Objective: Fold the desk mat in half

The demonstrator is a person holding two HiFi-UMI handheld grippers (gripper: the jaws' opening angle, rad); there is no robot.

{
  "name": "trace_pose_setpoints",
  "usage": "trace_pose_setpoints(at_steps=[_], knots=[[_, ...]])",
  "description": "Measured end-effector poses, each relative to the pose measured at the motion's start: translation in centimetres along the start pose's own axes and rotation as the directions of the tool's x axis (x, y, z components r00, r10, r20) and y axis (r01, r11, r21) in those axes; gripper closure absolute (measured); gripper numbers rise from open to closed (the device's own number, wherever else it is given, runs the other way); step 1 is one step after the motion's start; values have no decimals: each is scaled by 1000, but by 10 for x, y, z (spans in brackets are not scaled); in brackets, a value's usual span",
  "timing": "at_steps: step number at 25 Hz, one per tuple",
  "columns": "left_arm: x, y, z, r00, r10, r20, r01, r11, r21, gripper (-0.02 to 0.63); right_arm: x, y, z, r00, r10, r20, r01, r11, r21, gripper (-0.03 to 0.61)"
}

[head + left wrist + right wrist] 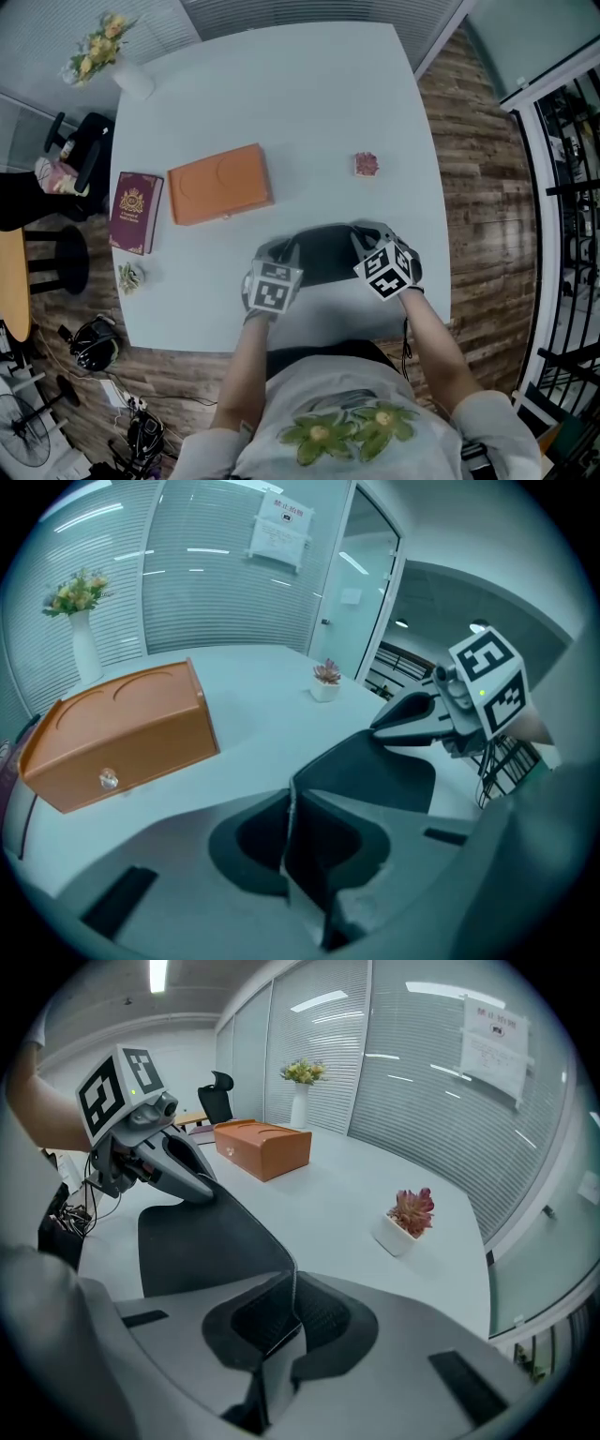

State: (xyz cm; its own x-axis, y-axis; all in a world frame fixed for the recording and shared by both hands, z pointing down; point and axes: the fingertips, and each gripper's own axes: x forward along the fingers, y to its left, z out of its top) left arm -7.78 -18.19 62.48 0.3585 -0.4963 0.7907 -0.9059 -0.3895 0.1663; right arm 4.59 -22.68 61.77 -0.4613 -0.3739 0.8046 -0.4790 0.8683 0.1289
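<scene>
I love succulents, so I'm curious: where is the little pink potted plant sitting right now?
In the head view the little pink potted plant stands on the white table, right of the orange box and beyond the dark desk mat.

I see the dark grey flexible desk mat (323, 255) arching up at the white surface's (309, 112) near side, its corners pinched by the left tool (289, 827) and the right tool (286, 1321).

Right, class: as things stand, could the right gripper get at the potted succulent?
Probably not yet. The right gripper is shut on the desk mat, so it would have to let go first. The way itself looks free: only bare table lies between it and the potted succulent.
</scene>
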Motion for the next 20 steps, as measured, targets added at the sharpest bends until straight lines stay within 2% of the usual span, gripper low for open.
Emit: trace_pose_setpoints(at_steps=[11, 16, 20], knots=[[17, 4, -11, 999, -13, -53, 12, 1000, -19, 589, 17, -2, -9, 999, 9, -51, -10, 1000, -12, 548], [18, 6, -10, 999, -18, -46, 16, 999, -40, 584, 20, -2, -10, 998, 13, -58, -14, 1000, -11, 548], [18, 9, -11, 999, -8, -47, 6, 998, -58, 556, 21, -1, -10, 998, 29, -55, -29, 1000, 9, 548]])
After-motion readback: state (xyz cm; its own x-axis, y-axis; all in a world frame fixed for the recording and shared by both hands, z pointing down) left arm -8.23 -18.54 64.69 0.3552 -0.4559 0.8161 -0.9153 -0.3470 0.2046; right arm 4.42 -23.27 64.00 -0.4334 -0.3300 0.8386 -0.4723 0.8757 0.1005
